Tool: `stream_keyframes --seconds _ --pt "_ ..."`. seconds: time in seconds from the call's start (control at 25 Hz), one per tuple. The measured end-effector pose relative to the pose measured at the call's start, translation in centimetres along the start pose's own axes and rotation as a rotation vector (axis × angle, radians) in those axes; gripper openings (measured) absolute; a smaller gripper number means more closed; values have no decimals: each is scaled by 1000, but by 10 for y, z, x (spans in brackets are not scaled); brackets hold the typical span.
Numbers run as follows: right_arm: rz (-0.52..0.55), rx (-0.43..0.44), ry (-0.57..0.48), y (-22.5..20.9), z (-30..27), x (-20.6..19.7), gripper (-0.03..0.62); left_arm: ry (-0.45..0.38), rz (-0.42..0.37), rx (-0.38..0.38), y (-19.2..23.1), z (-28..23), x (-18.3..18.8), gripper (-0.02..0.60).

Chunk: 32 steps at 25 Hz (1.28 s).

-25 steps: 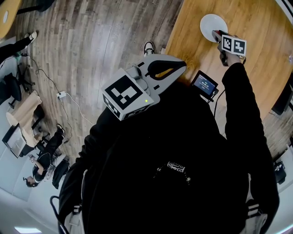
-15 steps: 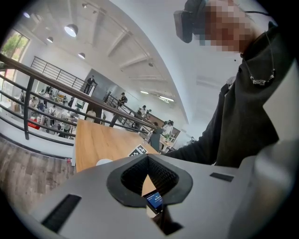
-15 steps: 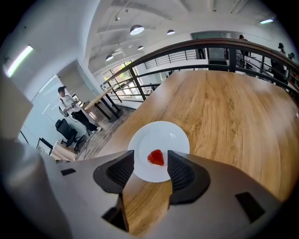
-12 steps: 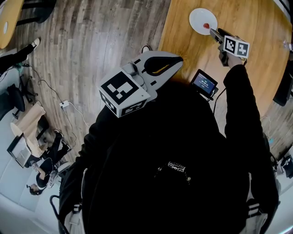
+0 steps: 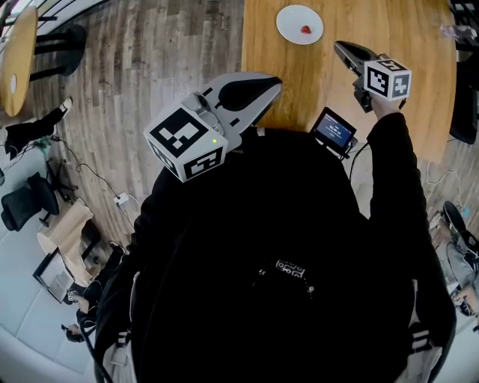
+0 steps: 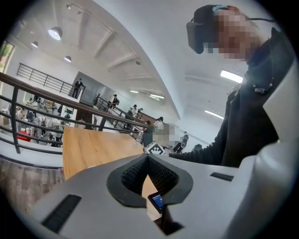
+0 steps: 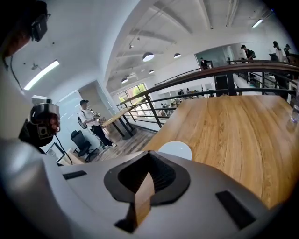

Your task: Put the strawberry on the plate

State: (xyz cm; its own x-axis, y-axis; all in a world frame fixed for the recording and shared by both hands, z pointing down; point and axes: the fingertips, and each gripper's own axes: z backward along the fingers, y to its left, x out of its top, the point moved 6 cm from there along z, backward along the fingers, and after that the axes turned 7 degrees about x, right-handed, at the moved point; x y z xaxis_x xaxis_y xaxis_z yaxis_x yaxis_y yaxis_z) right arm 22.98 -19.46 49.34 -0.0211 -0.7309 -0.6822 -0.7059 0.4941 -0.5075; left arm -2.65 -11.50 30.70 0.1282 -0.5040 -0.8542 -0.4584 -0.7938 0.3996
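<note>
– At the far end of the table [image 5: 408, 30], where is the strawberry [image 5: 305, 30]?

– It lies on the white plate [image 5: 290, 18], right of the plate's middle. Neither gripper touches it.

– State of the right gripper [image 5: 339, 47]?

– Clenched on nothing. Its own view shows the jaw tips together with no object between them, and the plate just beyond the tips.

– And the left gripper [image 5: 275, 81]?

– Also clenched and empty. It is held close to the body, over the near edge of the table, beside a small screen [image 5: 334, 131].

– Direction from gripper to strawberry?

– The strawberry lies ahead and to the left of the right gripper's tips. The gripper's long axis points roughly toward the plate. The right gripper is near the plate and the left is well apart from it, so the right is the nearer one.

– Long axis of the strawberry?

– It is too small to tell.

– Assessment?

– The strawberry rests on the plate, so the placement appears complete. No further approach seems required.
</note>
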Motion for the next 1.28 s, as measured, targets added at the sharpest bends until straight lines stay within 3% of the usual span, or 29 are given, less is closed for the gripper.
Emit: stream_keyframes --seconds 0.32,0.64,1.28 --pt "131 77 -163 74 47 39 18 -27 -85 3 -4 -10 25 -6" --pt "225 147 -308 126 53 127 18 -66 -91 23 51 -21 78 -6" --pt "238 105 -339 126 66 125 18 -66 -117 14 47 -32 85 -6"
